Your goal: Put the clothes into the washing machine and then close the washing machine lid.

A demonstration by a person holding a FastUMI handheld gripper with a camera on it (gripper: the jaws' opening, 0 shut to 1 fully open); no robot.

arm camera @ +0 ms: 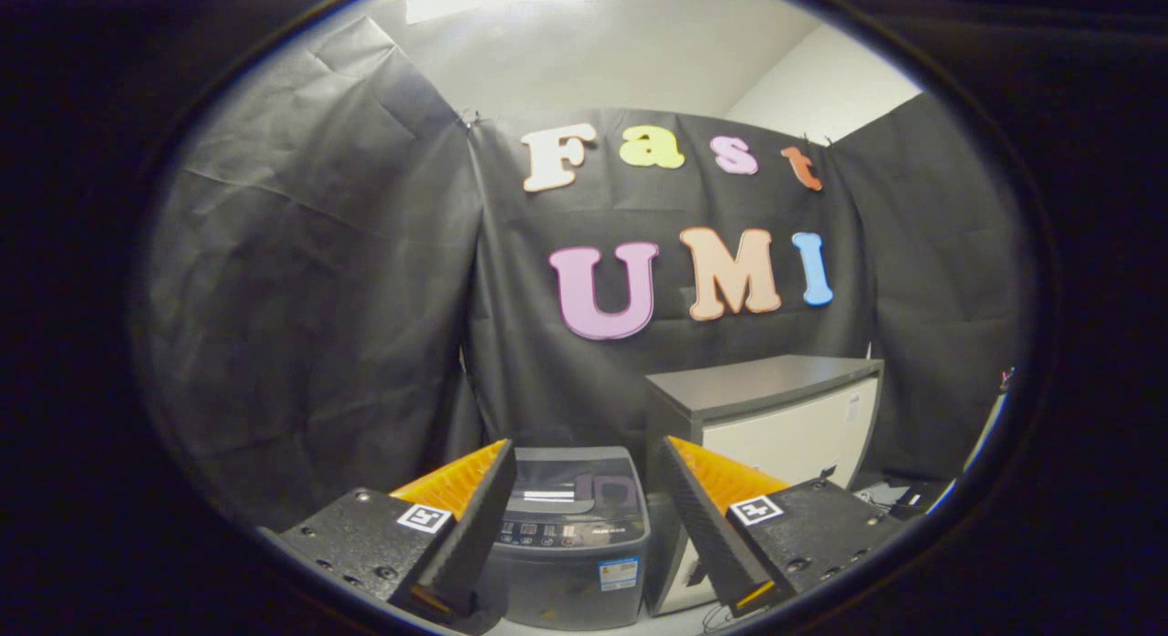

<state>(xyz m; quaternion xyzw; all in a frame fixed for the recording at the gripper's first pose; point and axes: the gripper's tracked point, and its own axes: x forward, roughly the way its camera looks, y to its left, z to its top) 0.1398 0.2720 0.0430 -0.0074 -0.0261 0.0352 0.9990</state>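
A small grey top-loading washing machine (570, 536) stands on the floor against the black cloth wall, beyond my fingers and framed between them. Its lid (570, 484) lies flat and looks closed, with a glossy panel and a row of controls along the front. My gripper (587, 490) is open, its two fingers spread wide with nothing between them. It hangs well short of the machine and above its level. No clothes show here.
A small fridge-like cabinet (776, 426) with a dark top and pale front stands right beside the machine. Cables and dark clutter (890, 495) lie on the floor further right. Black cloth walls close in the back and left.
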